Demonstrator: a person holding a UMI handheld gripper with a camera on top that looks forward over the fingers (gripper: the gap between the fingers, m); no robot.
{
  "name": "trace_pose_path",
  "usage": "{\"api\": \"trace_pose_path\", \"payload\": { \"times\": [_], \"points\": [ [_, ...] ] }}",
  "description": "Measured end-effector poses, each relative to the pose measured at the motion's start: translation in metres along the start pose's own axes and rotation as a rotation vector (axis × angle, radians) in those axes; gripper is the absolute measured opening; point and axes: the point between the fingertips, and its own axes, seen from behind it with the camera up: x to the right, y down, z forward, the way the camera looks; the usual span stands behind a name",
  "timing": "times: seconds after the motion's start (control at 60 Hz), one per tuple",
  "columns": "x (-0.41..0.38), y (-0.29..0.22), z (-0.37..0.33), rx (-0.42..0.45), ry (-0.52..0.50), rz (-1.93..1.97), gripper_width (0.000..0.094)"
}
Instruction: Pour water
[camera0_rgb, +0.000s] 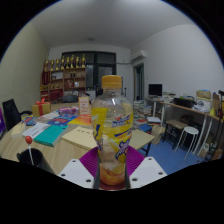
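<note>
Fingers (112, 172) clench an upright clear bottle (112, 130), yellow-labelled, orange-capped, above table (60, 145).

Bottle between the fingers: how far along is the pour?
Done: the gripper has reached the bottle, which stands upright between its fingers, against the pads. In hand: the grasp; firmness is unclear. Left: the orange cap is on, liquid sits inside, and no receiving cup is identifiable on the cluttered table, so pouring hasn't started.

Bright daylit room, fisheye-warped edges
</note>
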Motion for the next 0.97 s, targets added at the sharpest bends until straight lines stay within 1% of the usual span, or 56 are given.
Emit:
{"api": "trace_pose_path", "payload": {
  "times": [0.083,0.133,0.167,0.2,0.25,0.267,0.283,0.317,0.333,0.383,0.533,0.683,0.767,0.8,0.867,0.967],
  "points": [
    [0.005,-0.003,0.002,-0.004,-0.002,0.016,0.0355],
    [-0.004,-0.002,-0.001,-0.003,-0.001,0.024,0.0398],
    [-0.005,-0.002,-0.002,-0.003,0.000,0.023,0.0463],
    [-0.001,-0.004,-0.002,-0.016,0.000,0.022,0.0505],
    [-0.002,0.008,-0.009,-0.056,0.016,0.040,0.0605],
    [-0.003,0.012,-0.011,-0.068,0.014,0.048,0.0667],
    [0.024,0.019,-0.010,-0.076,0.001,0.055,0.0730],
    [0.005,0.014,-0.021,-0.083,-0.004,0.069,0.0854],
    [-0.005,0.013,-0.025,-0.082,-0.006,0.075,0.0856],
    [-0.005,0.012,-0.038,-0.086,-0.009,0.077,0.0821],
    [-0.007,-0.003,-0.108,-0.052,0.003,0.080,0.0832],
    [-0.044,-0.019,-0.223,0.012,-0.049,0.060,0.0834],
    [-0.062,-0.022,-0.289,0.049,-0.056,0.039,0.0833],
    [-0.069,-0.020,-0.303,0.059,-0.057,0.030,0.0832],
    [-0.083,-0.014,-0.354,0.077,-0.060,0.023,0.0834],
    [-0.106,0.003,-0.408,0.111,-0.092,0.023,0.0829]
  ]
}}
